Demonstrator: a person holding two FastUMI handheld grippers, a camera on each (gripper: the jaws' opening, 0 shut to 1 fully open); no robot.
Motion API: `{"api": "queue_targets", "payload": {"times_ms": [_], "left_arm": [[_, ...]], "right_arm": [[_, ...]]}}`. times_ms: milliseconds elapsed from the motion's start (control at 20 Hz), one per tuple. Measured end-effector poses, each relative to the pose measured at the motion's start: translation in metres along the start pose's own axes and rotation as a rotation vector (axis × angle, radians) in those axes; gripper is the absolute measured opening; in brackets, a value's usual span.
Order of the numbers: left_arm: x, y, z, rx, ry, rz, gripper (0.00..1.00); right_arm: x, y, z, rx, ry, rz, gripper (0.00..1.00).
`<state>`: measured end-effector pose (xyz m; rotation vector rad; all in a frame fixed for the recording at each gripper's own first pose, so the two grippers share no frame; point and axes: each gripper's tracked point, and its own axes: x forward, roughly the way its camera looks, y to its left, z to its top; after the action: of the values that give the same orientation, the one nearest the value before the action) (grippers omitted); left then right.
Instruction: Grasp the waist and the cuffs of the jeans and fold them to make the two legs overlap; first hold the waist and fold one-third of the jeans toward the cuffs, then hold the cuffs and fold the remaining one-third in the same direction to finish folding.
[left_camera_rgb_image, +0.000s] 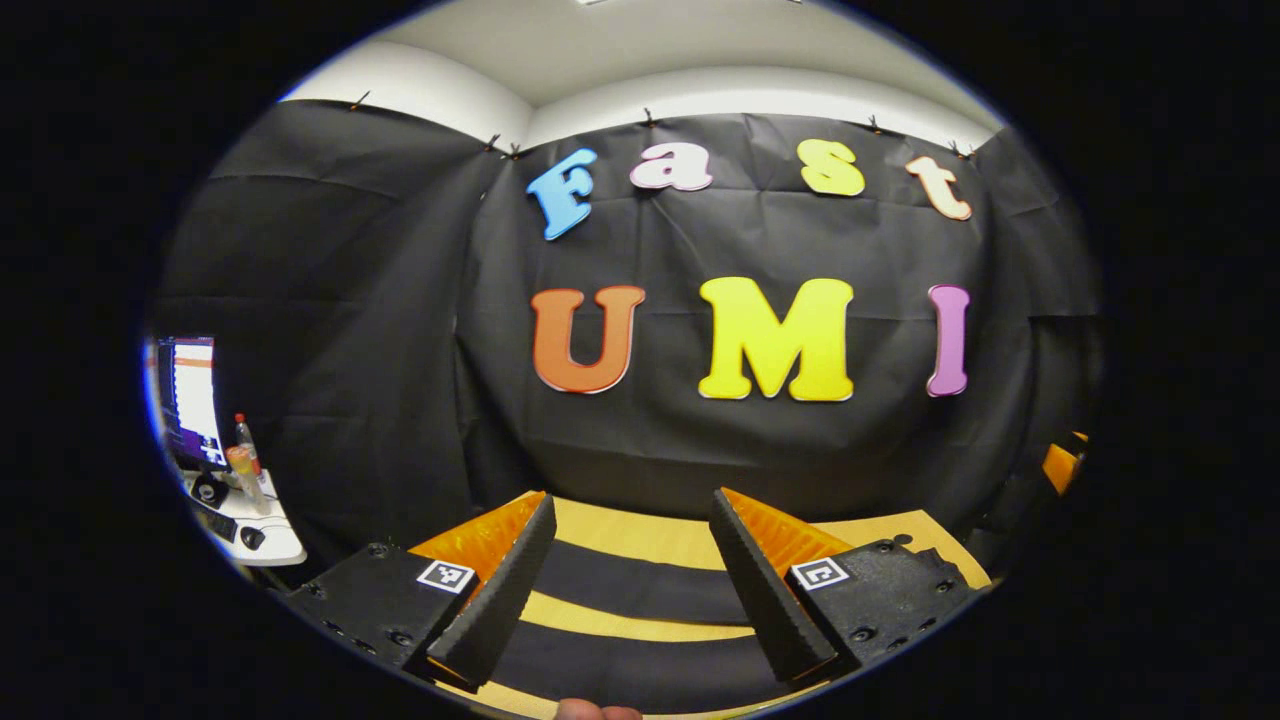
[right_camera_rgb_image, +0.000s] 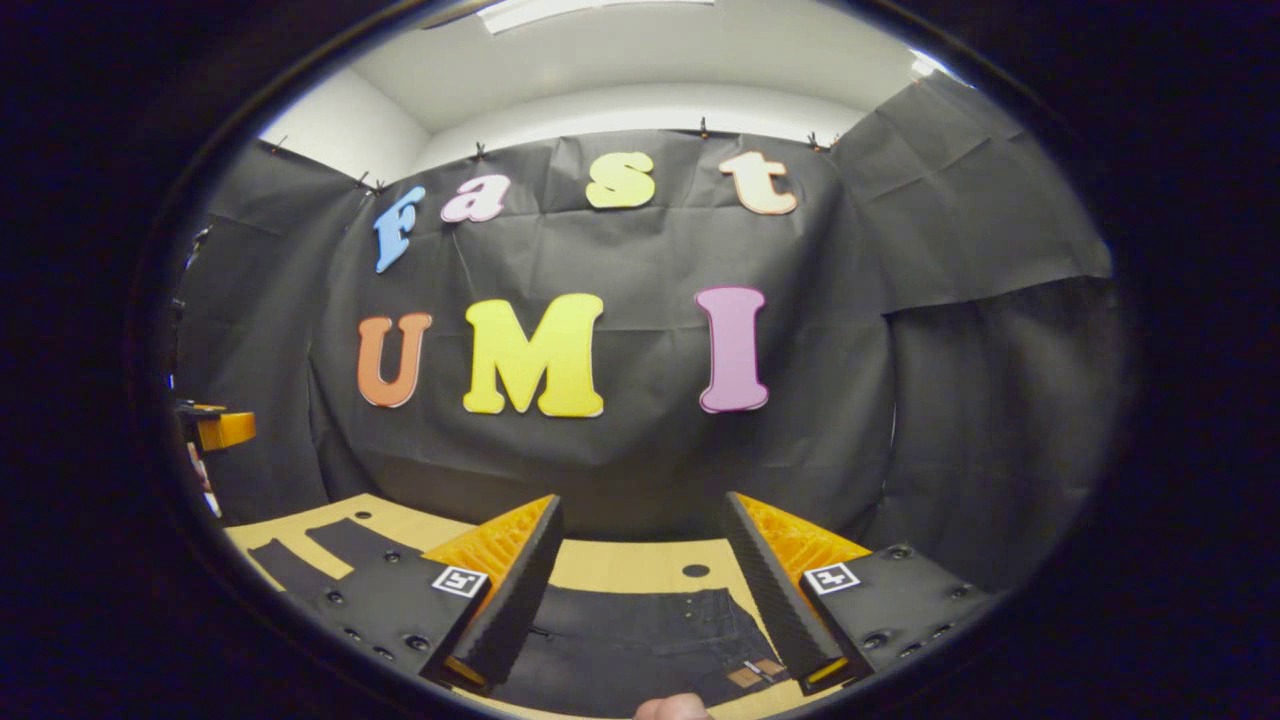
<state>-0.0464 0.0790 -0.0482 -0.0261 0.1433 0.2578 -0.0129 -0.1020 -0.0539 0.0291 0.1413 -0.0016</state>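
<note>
Both grippers hang with fingers apart, gripping nothing: left gripper above the jeans legs, right gripper above the waist. Wooden table lies beneath; a monitor stands at nine o'clock.

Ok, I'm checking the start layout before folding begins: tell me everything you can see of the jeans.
The jeans are dark, near-black denim, lying flat and unfolded on the light wooden table. The right gripper view shows the waist end with button, fly and a small tan patch; the left gripper view shows the two legs as separate dark bands side by side, table visible between them. Both hand-held grippers hover open above; neither touches the fabric.
</note>
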Motion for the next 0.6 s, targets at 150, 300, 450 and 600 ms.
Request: {"api": "queue_targets", "payload": {"times_ms": [150,300,450,600], "left_arm": [[0.007,0.056,-0.027,-0.072,0.073,0.069,0.99],[0.009,0.115,-0.059,-0.166,0.152,0.133,0.99],[0.011,0.169,-0.095,-0.258,0.238,0.175,0.99],[0.009,0.208,-0.137,-0.359,0.339,0.193,0.99]], "right_arm": [[0.003,-0.011,-0.007,-0.002,0.033,-0.054,0.98],[0.002,-0.015,-0.017,0.009,0.078,-0.111,0.94],[0.0,-0.02,-0.043,0.054,0.171,-0.158,0.95],[-0.009,-0.03,-0.078,0.159,0.292,-0.224,0.99]]}}
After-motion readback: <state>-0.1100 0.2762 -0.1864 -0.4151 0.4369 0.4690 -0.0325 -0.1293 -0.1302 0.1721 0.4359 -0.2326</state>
